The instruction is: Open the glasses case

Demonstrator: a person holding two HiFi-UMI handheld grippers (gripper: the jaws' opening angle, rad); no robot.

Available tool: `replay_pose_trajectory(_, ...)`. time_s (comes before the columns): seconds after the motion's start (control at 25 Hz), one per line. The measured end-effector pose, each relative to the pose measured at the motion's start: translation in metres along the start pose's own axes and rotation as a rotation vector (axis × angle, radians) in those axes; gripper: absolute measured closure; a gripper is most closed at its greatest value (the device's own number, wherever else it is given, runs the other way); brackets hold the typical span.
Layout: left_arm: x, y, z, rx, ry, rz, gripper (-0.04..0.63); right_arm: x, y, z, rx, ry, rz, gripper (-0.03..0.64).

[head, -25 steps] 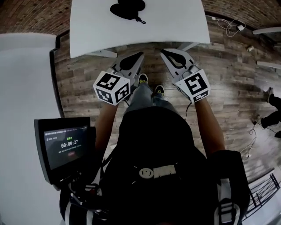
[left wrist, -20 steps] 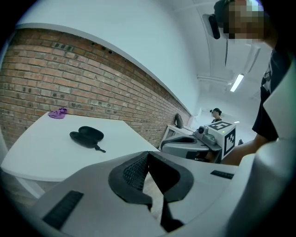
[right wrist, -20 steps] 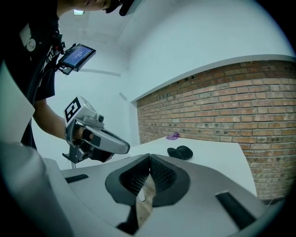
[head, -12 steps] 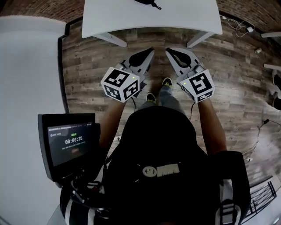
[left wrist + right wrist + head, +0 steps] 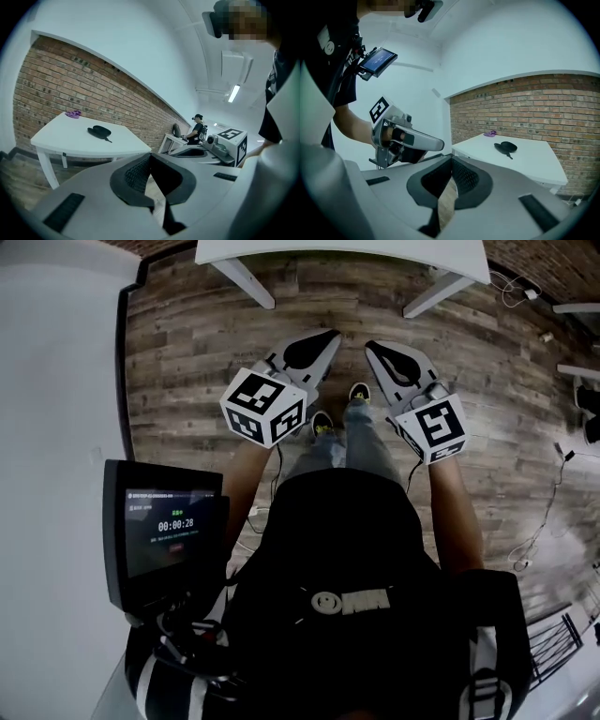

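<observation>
Brick-walled room, wood floor, one white counter (image 5: 84, 140) well ahead of me

Item 1: glasses case (image 5: 99, 132), black and closed, flat on the counter top, set back from the near edge; not in the head view. Small cord or pull trails off one end

Item 2: purple object (image 5: 72, 113), at the far corner by the wall, apart from the case

Item 3: my left claw (image 5: 150, 157), pressed together, nothing in it, over the floor

Item 4: my right claw (image 5: 451, 159), likewise pressed together and empty, just beside the left

Hazards, as I judge them: if I arrive with either claw unspread I will shove the case across the smooth top instead of gripping it, perhaps toward an edge; if only one claw takes hold, the whole case will likely lift with its lid shut; a pinch on the cord alone would drag it, not open it

Status: opening not yet begun
</observation>
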State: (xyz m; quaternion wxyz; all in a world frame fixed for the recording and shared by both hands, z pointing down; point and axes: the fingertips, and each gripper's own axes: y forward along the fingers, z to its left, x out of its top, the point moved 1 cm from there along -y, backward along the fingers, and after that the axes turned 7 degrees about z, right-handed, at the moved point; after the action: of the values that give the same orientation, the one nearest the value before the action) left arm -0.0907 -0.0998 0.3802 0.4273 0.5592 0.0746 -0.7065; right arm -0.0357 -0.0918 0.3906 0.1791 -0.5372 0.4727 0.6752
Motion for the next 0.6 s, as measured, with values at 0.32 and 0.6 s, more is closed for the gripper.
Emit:
replay_pose_trajectory(0.32,-0.037,-0.055,-0.037,-0.001,-0.024,-0.028,0.591,-0.020,-0.028,0.075,0.027,-0.014,0.030,0.609)
replay_pose_trajectory(0.6,-0.076,-0.070,-0.084,-0.005,-0.032,-0.015,0.591,-0.056,-0.071,0.103,0.017,0.001,0.035,0.609)
